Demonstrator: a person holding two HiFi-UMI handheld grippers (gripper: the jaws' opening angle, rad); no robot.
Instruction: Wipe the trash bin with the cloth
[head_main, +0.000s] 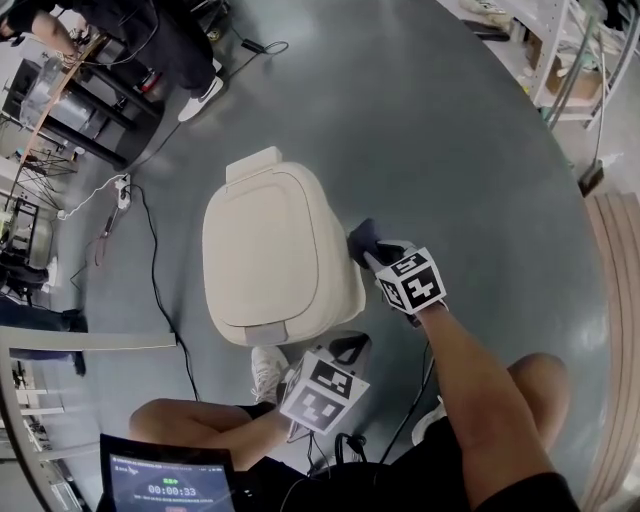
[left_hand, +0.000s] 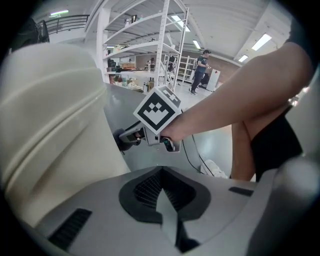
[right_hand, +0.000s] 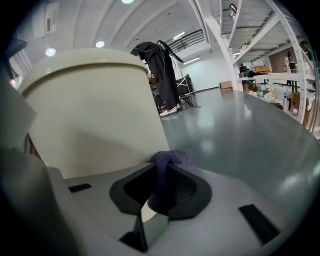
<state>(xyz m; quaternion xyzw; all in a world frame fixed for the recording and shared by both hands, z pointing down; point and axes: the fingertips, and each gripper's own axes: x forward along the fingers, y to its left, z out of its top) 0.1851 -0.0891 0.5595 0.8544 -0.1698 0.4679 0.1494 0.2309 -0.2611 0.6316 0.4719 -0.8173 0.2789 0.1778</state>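
Cream plastic trash bin (head_main: 270, 250), lid down, stands on the grey floor (head_main: 480, 150) at centre. To its near right, the left gripper (head_main: 340, 352) hangs close beside the bin's near right corner. Its jaws are together with nothing between them, and it takes no part in the wipe. Further right, the right gripper (head_main: 370, 250) is clamped on a dark purple cloth (head_main: 362, 236), which is pressed against the bin's right wall.

Assessment: wiping of the right wall is in hand; lid and other walls show no contact. The next move calls for dragging the cloth along that wall under even pressure, with a tight grip so the cloth cannot slip out.
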